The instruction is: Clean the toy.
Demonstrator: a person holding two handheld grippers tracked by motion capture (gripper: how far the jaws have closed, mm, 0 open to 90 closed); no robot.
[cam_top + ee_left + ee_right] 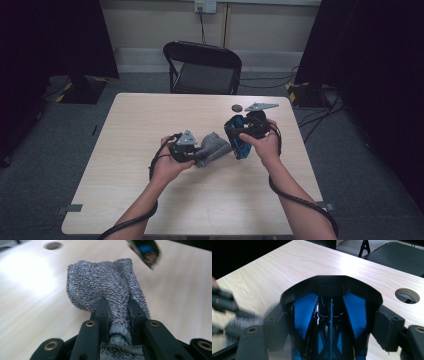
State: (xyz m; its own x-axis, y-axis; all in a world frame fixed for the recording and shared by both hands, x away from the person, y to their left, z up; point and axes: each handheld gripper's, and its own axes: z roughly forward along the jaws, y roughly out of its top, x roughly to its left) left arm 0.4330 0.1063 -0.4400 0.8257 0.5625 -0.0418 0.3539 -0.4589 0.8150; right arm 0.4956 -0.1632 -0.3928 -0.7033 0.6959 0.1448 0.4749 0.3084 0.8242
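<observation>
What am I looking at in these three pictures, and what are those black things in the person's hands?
A person sits at a pale wooden table, holding hand-held tongs in each hand. One picture looks down from above; the other two come from cameras riding on each pair of tongs. The left tongs are shut on a grey fuzzy sock. The right tongs clamp a black and blue shoe-shaped plastic object. A black folding chair stands behind the table, which has a round hole.

You have a pale wooden table (150, 200) with a round cable hole (237, 107) near its far edge. A grey sock (214, 146) touches it mid-table.
</observation>
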